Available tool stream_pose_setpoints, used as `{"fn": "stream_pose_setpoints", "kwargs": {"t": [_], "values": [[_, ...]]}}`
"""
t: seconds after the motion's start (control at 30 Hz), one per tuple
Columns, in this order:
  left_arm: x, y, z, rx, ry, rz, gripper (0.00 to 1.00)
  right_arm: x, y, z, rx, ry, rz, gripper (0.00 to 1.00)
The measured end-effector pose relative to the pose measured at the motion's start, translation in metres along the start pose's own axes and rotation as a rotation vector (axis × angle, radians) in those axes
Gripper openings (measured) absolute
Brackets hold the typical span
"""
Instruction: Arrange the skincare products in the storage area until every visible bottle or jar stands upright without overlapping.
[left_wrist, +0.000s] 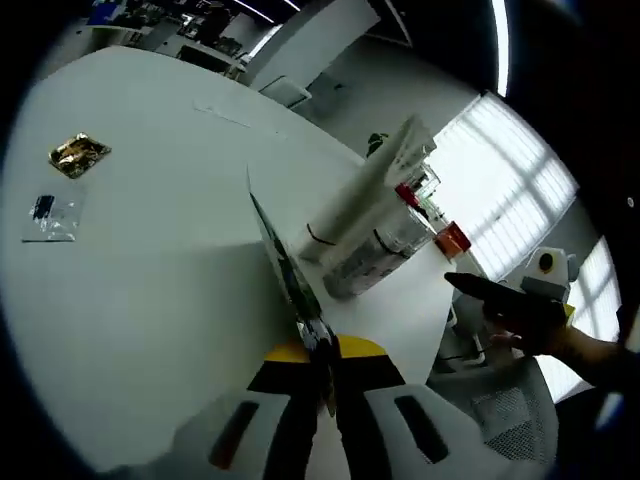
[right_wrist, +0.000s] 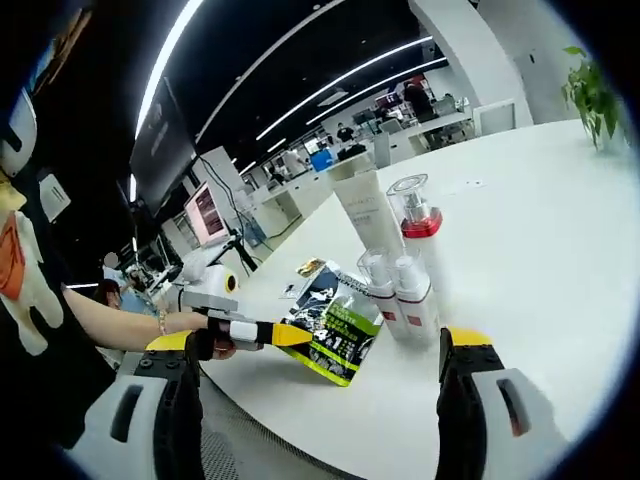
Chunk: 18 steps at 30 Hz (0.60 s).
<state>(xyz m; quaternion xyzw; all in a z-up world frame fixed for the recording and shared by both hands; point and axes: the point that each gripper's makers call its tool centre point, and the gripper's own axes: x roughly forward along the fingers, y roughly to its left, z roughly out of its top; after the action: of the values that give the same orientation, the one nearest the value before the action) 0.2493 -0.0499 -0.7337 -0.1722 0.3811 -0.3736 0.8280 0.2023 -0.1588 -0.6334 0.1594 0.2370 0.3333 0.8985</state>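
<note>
My left gripper (left_wrist: 322, 345) is shut on a flat printed sachet (left_wrist: 285, 262), which I see edge-on. In the right gripper view the sachet (right_wrist: 335, 320) shows its green and black face, pinched at one corner by the left gripper (right_wrist: 290, 335), which a hand holds. Just behind it stand a white tube (right_wrist: 365, 210), a red-collared bottle with a clear cap (right_wrist: 415, 215) and two small white bottles (right_wrist: 385, 290), all upright and close together. The same cluster (left_wrist: 375, 225) lies beyond the sachet. My right gripper (right_wrist: 320, 365) is open with nothing in it, short of the sachet.
The white table (left_wrist: 150, 300) holds a gold foil packet (left_wrist: 78, 153) and a small clear bag (left_wrist: 48, 215) at its far left. The right gripper (left_wrist: 480, 292) comes in from the right, beyond the table edge. A potted plant (right_wrist: 590, 90) stands at the far side.
</note>
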Motion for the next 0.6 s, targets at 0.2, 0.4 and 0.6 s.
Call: {"fn": "stream_pose_setpoints", "kwargs": {"t": [0.2, 0.4, 0.6], "values": [[0.003, 0.016, -0.007, 0.175, 0.067, 0.100, 0.03, -0.001, -0.001, 0.001, 0.007, -0.003, -0.003, 1.00], [0.004, 0.025, -0.008, 0.348, 0.109, 0.182, 0.11, -0.002, -0.002, 0.002, 0.013, -0.009, -0.005, 1.00], [0.000, 0.032, -0.013, 0.463, 0.162, 0.253, 0.18, -0.003, -0.004, 0.002, 0.024, -0.016, -0.009, 1.00]]}}
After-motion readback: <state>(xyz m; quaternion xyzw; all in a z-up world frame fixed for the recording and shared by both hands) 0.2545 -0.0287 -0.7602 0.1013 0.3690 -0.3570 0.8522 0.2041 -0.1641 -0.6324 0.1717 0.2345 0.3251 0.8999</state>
